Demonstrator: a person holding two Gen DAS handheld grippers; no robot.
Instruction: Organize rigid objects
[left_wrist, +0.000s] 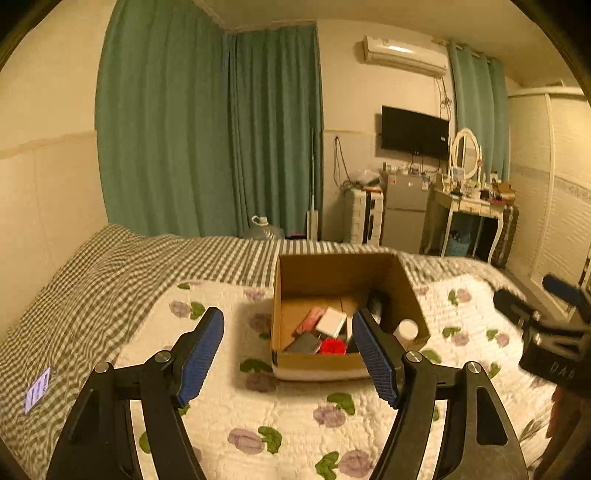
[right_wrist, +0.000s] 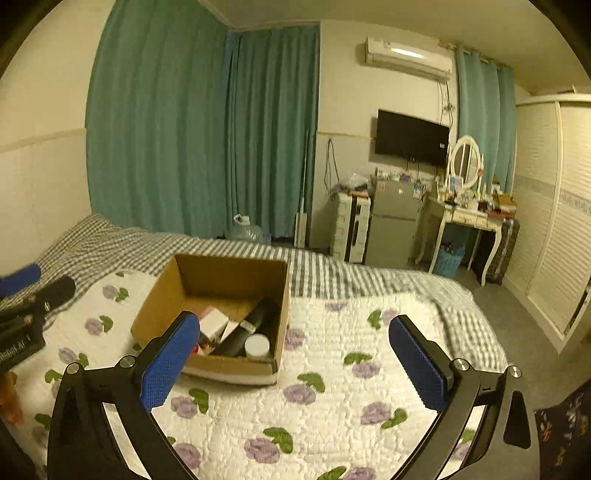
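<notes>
An open cardboard box (left_wrist: 413, 295) sits on the flowered quilt on the bed. It also shows in the right wrist view (right_wrist: 155, 306). Inside lie a white box (left_wrist: 331, 321), a pink item (left_wrist: 309, 319), a dark flat item (left_wrist: 303, 344), a red item (left_wrist: 332, 346), a black bottle (right_wrist: 251, 325) and a white round lid (right_wrist: 257, 345). My left gripper (left_wrist: 288, 328) is open and empty, held above the quilt just in front of the box. My right gripper (right_wrist: 295, 332) is open and empty, to the right of the box. Each gripper shows at the edge of the other's view.
The bed has a flowered quilt (left_wrist: 288, 424) over a grey checked sheet (left_wrist: 92, 280). A small purple tag (left_wrist: 37, 390) lies on the sheet at left. Green curtains, a water jug (left_wrist: 263, 229), a fridge (left_wrist: 404, 210), a dressing table (left_wrist: 469, 206) and a wardrobe stand beyond the bed.
</notes>
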